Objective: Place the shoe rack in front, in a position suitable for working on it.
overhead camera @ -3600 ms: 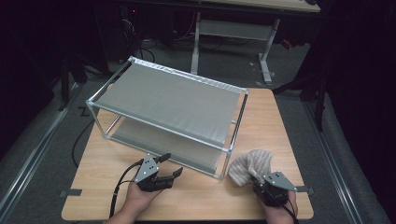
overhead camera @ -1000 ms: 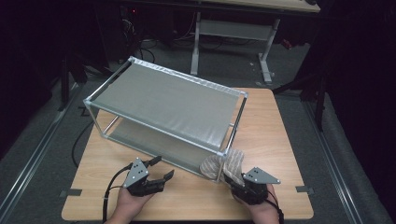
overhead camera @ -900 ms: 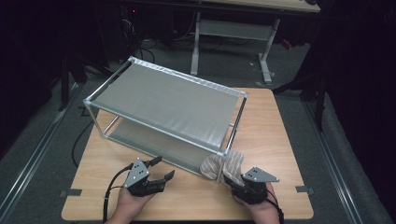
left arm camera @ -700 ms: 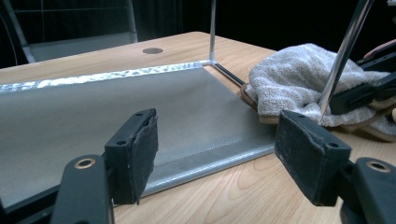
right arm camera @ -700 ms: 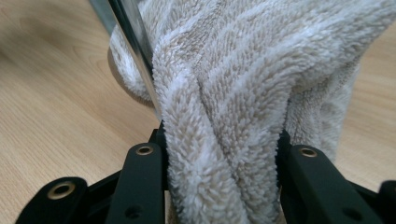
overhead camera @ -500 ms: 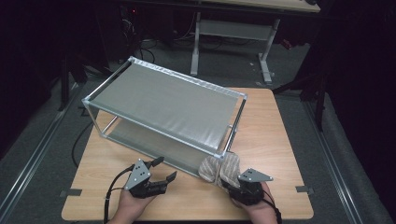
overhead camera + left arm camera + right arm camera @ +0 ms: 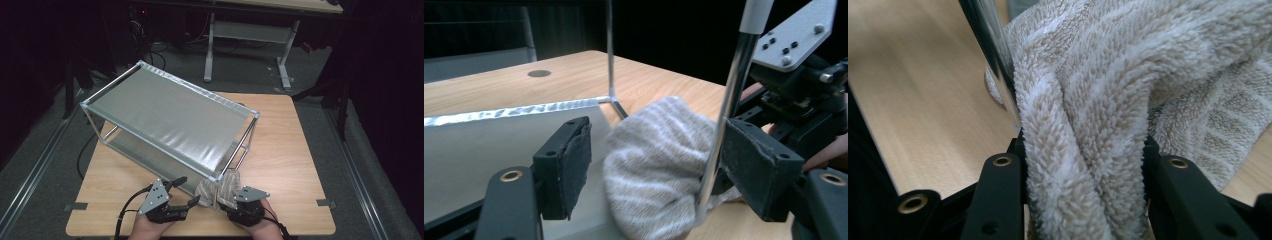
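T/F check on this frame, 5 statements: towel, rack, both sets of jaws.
1. The right gripper has its jaws shut on the striped towel. True.
2. The left gripper grips the towel too. False: its jaws stand open, one on each side of the towel and a rack post, pads not pressing.
3. The towel lies on the top shelf of the rack. False: it is down at the rack's near corner, by the lower shelf.
4. The rack stands on a wooden table. True.
5. The towel is plain blue. False: beige with pale stripes.
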